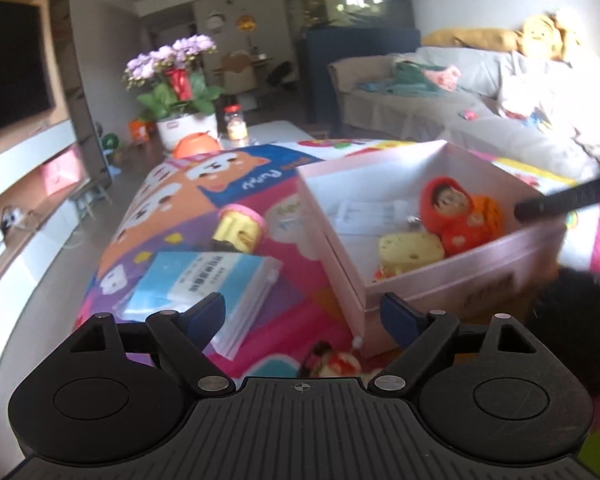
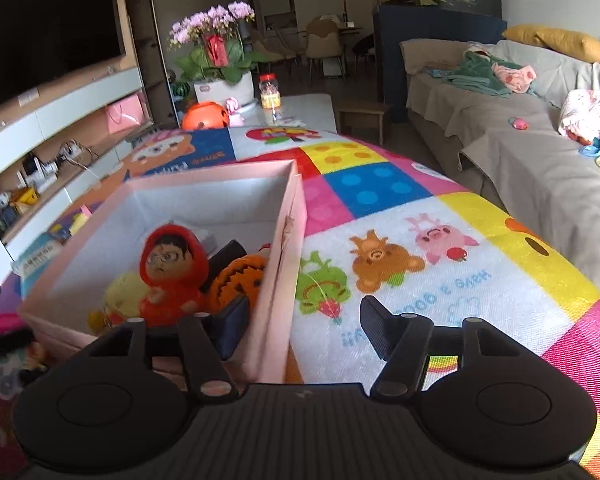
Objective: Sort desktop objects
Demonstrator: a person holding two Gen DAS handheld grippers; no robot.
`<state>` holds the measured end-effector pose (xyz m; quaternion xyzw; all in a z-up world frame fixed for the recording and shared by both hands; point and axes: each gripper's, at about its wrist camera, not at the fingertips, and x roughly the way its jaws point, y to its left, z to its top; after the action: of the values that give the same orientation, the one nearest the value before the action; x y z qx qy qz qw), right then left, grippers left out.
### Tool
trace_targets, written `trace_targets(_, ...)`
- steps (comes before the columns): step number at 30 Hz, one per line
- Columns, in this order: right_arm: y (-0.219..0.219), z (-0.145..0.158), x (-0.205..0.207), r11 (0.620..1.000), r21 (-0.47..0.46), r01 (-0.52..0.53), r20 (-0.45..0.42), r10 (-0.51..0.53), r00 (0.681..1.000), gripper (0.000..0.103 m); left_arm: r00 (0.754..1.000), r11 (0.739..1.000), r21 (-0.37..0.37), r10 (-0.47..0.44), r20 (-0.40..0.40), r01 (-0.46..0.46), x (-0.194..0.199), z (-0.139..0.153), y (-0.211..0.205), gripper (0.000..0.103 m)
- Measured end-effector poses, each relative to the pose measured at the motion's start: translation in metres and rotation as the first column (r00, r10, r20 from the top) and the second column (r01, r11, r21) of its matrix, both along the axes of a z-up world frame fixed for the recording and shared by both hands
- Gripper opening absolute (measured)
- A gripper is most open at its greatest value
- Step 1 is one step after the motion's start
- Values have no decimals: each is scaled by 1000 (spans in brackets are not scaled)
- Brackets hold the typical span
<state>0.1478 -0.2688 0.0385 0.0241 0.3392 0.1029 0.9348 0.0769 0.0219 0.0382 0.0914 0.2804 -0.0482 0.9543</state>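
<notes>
**Pink box half filled, both tools straddling its edges**

We see an open pale pink cardboard box (image 1: 452,280) sitting on a brightly coloured cartoon-print cloth (image 2: 420,240) that covers the table. Inside the box lie a plush doll in a red hood (image 2: 168,276), a yellow cheese-shaped soft toy (image 1: 410,254), an orange pumpkin-shaped plush (image 2: 240,276) and some white paper against the far wall.

Our left gripper (image 1: 304,312) hangs with its blue-padded jaws spread wide and nothing pinched between them; the near corner of the box shows in the gap (a small red and white figure (image 1: 332,360) lies on the cloth just below that corner). To the left of the box, still on the cloth, rest a light blue packet of tissues in clear wrap (image 1: 204,284) and, beyond it, a yellow and pink block-shaped toy (image 1: 240,228).

Our right gripper (image 2: 300,328) straddles the right wall of the box: one finger is inside, near the pumpkin plush, the other outside over the cloth. The jaws stand partly apart, and we cannot tell whether the pads press on the wall.

Farther along the table stand a white pot of purple orchids (image 2: 216,56), a clear jar with a red lid (image 2: 270,94) and an orange round container (image 2: 204,116). A grey sofa (image 2: 520,128) runs along the right.
</notes>
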Motion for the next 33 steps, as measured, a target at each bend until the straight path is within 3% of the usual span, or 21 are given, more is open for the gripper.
trace_targets(3,3,-6,7,1000,25,-5,-27,6,1000,51,999,998,-50,-40,-20,39,-6,1,5,92)
trace_targets(8,0,0,-2,999,46,-24,-11,25,1000,51,979,977,-145,-174,-107,157,-24,-11,7,95)
trace_targets(10,-4,8,-16,998,42,-38,15,38,999,60,972,973,-143,-198,-127,179,-24,-19,4,96)
trace_targets(12,-10,15,-32,998,47,-43,39,41,998,77,973,975,-137,-192,-131,174,-19,-25,1,96)
trace_targets(14,-18,21,-48,997,61,-39,54,36,998,85,977,976,-158,-172,-126,152,-8,-28,1,97)
trace_targets(17,-26,28,-69,994,91,-52,48,48,998,86,977,968,-214,-164,-137,133,8,-33,3,97)
trace_targets(20,-29,35,-88,990,120,-79,60,72,996,93,961,951,-264,-212,-178,161,12,-40,-1,98)
trace_targets(23,-25,39,-106,978,129,-161,77,152,985,99,935,932,-258,-306,-180,256,-7,-41,-14,99)
trace_targets(27,-3,34,-124,954,68,-291,85,285,955,101,896,904,-241,-402,-189,354,-39,-41,-28,99)
trace_targets(33,29,13,-121,947,28,-319,27,318,948,101,904,921,-160,-382,-191,355,-63,-42,-37,100)
